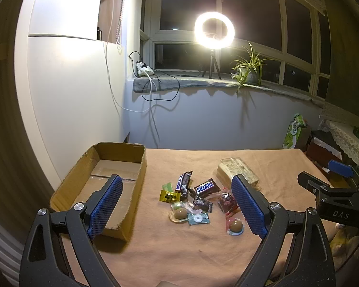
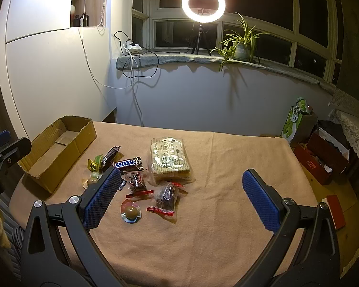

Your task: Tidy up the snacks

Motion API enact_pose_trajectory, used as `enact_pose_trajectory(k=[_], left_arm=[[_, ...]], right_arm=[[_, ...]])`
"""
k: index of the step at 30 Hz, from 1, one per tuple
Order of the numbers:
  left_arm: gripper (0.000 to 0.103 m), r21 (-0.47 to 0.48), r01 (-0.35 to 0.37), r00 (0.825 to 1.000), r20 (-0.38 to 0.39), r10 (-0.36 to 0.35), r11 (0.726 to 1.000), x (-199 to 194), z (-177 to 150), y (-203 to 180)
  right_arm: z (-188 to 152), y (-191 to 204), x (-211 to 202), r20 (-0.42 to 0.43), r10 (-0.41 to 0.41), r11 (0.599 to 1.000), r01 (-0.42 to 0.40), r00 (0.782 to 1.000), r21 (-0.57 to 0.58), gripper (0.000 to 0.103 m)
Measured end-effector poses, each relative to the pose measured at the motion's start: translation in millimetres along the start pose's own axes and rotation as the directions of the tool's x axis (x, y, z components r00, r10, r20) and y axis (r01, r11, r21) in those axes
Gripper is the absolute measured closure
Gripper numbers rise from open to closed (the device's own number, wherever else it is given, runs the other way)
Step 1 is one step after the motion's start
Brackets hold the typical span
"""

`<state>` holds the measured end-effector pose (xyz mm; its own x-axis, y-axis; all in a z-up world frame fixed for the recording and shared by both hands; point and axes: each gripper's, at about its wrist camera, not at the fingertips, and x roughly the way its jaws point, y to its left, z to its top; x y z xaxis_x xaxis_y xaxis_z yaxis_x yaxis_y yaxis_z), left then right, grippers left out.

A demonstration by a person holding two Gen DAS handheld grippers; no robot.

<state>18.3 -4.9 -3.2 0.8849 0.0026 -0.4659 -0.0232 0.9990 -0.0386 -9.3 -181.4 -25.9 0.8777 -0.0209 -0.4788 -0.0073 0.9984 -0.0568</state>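
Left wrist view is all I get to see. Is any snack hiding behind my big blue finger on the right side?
Observer: Yes. A clear bag of dark snacks with red ends lies on the cloth there.
Operator: Is it next to the round candy thing?
Observer: Yes. The round brown candy cup sits just beside it, on the side nearer the box.
Operator: Is the other gripper holding a snack?
Observer: No. The right gripper is open and holds nothing.
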Motion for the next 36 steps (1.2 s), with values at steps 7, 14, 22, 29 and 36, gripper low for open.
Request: enact_pose_trajectory(k=[7, 14, 22, 29, 36], left_arm=[[0.01, 0.003, 0.002, 1.0, -0.001, -0.002, 1.0, 0.8, -0.3, -1.1], [0.01, 0.004, 0.005, 1.0, -0.006, -0.005, 1.0, 2.2, -0.7, -2.4], [0.01, 0.005, 0.009, 1.0, -0.012, -0.009, 1.0, 4.5, -1.6, -2.8], [0.01, 0.006, 0.014, 1.0, -0.021, -0.014, 1.0, 8.8, -2.3, -2.1], [0.011, 0.009, 0.029, 0.999, -0.042, -0.028, 1.0, 16.8, -4.9, -4.8]], right_arm=[[1.2, 1.6, 0.0, -0.004, -0.002, 1.0, 0.002, 1.0, 0.001, 0.0], [1.1, 0.8, 0.9, -0.006, -0.001, 1.0, 0.001, 1.0, 0.001, 0.0], [-2.5, -0.2, 2.4, -0.02, 0.0, 1.0, -0.001, 1.0, -0.006, 0.0], [-1.0, -1.0, 6.6, -0.035, 0.004, 1.0, -0.004, 0.999, -0.002, 0.0], [-1.2, -2.8, 13.6, -0.058, 0.018, 1.0, -0.018, 0.998, -0.008, 0.0]])
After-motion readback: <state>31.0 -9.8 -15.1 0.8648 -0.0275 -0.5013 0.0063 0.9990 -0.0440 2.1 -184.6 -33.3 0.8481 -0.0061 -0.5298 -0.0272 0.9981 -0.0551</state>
